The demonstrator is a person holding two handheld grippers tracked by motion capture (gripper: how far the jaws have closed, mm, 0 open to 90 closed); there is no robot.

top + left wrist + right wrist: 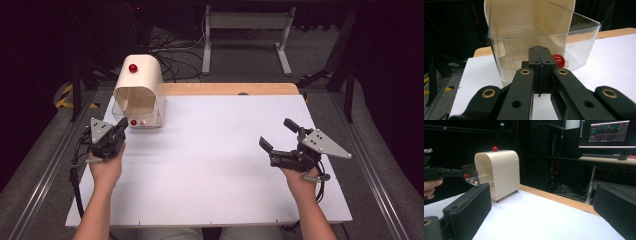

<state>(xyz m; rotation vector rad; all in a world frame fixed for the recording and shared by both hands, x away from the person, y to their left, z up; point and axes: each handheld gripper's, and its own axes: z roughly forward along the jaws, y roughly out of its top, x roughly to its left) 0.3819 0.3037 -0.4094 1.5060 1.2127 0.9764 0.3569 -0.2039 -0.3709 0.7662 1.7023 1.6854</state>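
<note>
Your left tool (pixel 539 53) clenched, empty, tips at bin's (pixel 138 95) clear door (pixel 544 37), red knob (pixel 558 60) just right. Right tool (pixel 280 140) released, well apart across counter (pixel 215 165).

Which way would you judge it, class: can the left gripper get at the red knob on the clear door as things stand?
Probably yes: the left gripper, jaws shut, sits just before the red knob with nothing between them.

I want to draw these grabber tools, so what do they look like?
Each black hand-held gripper, left and right, has two chunky black jaws with flat pads. A grey three-cornered metal plate with small holes sits on top, brass-coloured pins mark the joints, and a black cable trails away. The forearms are bare, with no sleeves.
</note>
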